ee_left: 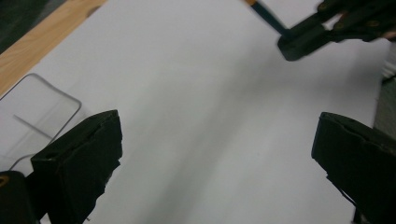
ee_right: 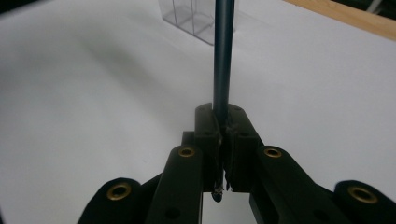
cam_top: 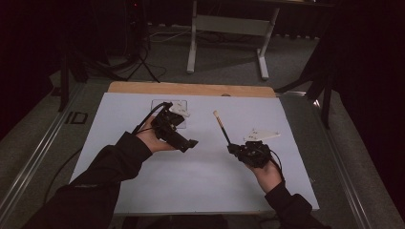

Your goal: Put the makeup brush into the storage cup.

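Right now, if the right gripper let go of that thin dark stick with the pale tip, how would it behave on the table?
The thin dark stick with the pale tip looks rigid: it juts straight from the right gripper. Its slender round shaft suggests it is light and would probably roll on the smooth white tabletop.

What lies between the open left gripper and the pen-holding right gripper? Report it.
Nothing: bare white sheet separates the left gripper from the right gripper clamping the pen, per high view.

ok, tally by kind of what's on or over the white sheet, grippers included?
Grippers: 2, left gripper open, right gripper shut on the pencil
Pencils: 1, dark pencil with a pale end
Clear containers: 1, clear container at the sheet's far side
Total: 4
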### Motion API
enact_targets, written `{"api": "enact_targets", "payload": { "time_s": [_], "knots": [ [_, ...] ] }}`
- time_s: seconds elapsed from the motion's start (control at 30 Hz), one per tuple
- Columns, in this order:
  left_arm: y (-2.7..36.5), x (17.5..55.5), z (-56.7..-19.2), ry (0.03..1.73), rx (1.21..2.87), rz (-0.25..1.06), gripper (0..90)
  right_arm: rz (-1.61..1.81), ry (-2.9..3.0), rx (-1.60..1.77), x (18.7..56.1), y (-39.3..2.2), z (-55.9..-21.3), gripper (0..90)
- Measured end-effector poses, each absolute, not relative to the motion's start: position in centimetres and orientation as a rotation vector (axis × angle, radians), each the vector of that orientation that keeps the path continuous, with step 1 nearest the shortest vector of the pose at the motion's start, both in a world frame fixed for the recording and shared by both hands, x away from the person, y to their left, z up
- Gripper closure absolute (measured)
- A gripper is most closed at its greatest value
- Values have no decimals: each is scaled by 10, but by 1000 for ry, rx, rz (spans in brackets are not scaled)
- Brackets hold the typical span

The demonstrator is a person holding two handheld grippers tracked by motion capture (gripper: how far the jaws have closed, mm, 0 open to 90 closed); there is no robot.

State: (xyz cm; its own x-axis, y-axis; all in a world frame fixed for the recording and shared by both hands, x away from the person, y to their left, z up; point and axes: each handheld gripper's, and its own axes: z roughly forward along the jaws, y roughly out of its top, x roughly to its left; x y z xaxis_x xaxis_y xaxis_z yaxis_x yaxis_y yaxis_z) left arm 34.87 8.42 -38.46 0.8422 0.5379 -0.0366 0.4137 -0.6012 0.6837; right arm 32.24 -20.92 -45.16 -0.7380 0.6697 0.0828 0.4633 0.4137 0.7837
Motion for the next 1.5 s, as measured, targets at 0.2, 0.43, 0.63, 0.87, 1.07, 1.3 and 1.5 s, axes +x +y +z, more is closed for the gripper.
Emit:
{"api": "enact_targets", "payload": {
  "time_s": [0.2, 0.43, 0.63, 0.87, 1.07, 1.3, 1.5],
  "knots": [
    [83, 344, -394, 712, 2251, 210, 20, 1365, 2414, 1141, 328, -218, -454, 852],
    [82, 340, -401, 755, 2143, 149, 34, 1469, 2410, 1259, 333, -224, -459, 852],
    [78, 337, -409, 818, 2055, 99, 35, 1488, 2409, 1260, 332, -223, -462, 852],
    [74, 337, -403, 979, 1936, 75, 34, 1463, 2396, 1193, 331, -221, -457, 853],
    [64, 347, -386, 1142, 1893, 96, 35, 1449, 2397, 1188, 331, -220, -458, 852],
    [49, 361, -375, 1208, 1850, 63, 86, 1450, 2391, 1184, 331, -221, -458, 853],
    [37, 373, -379, 1237, 1816, -23, 156, 1443, 2395, 1180, 331, -220, -459, 852]
  ]
}}
